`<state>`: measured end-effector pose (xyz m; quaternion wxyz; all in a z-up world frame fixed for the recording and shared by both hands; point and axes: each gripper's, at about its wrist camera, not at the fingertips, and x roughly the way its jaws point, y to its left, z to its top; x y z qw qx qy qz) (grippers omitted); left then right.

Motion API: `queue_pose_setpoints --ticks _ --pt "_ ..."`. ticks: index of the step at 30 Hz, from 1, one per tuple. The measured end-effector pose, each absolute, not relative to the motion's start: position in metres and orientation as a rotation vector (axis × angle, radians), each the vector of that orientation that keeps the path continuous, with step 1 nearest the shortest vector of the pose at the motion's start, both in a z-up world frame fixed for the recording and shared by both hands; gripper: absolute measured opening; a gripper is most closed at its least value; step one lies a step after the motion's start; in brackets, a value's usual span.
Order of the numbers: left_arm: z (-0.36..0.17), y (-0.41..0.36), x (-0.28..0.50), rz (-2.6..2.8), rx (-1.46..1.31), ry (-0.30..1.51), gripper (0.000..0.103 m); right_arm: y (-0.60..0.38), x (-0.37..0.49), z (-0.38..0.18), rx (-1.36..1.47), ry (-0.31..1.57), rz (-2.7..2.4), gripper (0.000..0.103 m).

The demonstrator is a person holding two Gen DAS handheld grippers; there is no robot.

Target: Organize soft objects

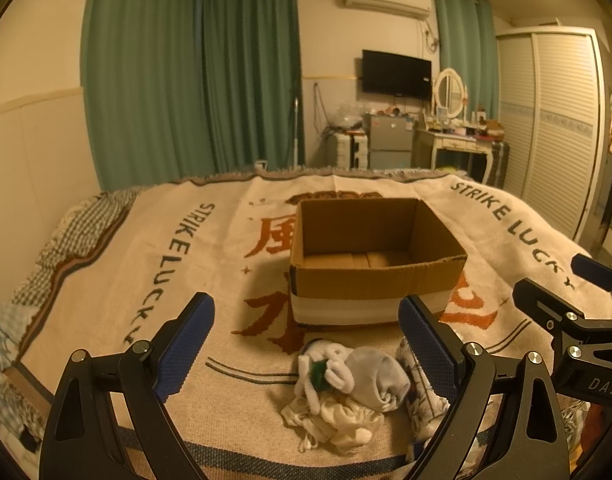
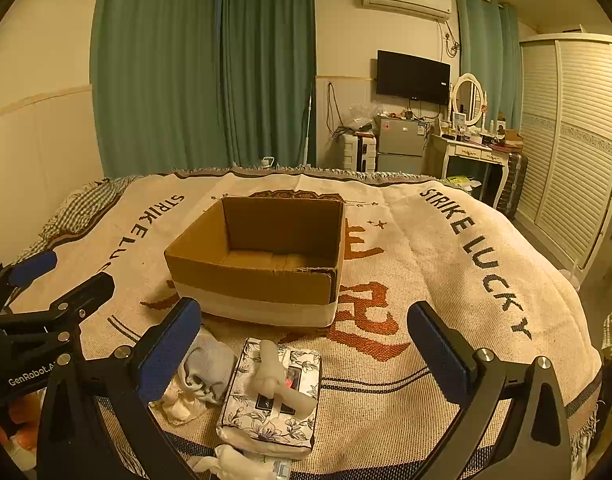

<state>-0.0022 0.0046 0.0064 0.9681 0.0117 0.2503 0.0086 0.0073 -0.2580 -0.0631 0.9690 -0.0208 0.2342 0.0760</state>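
An open cardboard box stands empty on the bed's blanket. In front of it lies a heap of soft things: a grey sock, a white knitted piece with a green spot, cream cloth and a floral tissue pack with a pale tissue sticking up. My left gripper is open above the heap, holding nothing. My right gripper is open above the tissue pack, holding nothing. Each gripper shows at the edge of the other's view.
The blanket with "STRIKE LUCKY" lettering covers the bed. Beyond the bed's far edge are green curtains, a small fridge, a dressing table and a white wardrobe at right.
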Motion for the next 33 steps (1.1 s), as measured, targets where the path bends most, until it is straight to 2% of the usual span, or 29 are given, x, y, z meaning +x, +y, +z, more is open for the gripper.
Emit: queue_pose_setpoints --ticks 33 --pt "0.0056 0.0055 -0.0038 0.014 0.027 0.509 0.095 -0.2574 0.0033 -0.0645 -0.073 0.484 0.162 0.103"
